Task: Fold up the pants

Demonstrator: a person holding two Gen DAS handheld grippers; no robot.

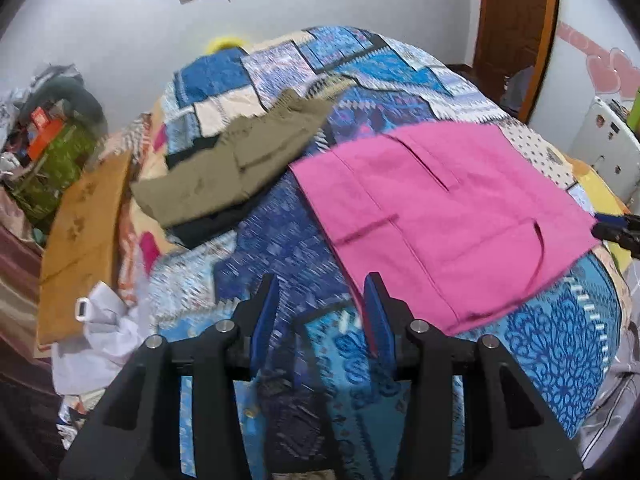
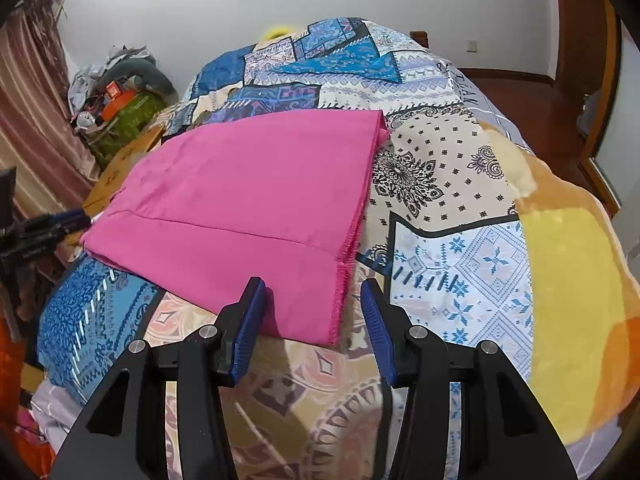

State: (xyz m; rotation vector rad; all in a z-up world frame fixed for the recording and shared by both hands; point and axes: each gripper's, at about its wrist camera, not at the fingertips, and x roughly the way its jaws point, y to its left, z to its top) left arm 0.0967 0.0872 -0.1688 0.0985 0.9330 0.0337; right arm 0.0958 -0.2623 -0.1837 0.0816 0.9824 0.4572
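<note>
Nearest me, my left gripper [image 1: 322, 312] and right gripper [image 2: 312, 320] both hover over the bed [image 2: 460, 272] with jaws apart, gripping nothing. Just beyond them the pink pants [image 2: 248, 200] lie flat on the patterned quilt [image 1: 280, 240], apparently already doubled leg over leg, the frayed hem end toward my right jaws and the pocket end toward my left. I judge the crosswise folds are left to do. Farther back sits an olive garment [image 1: 236, 164] on something dark. Quilt lettering near the far edge is too small to read.
</note>
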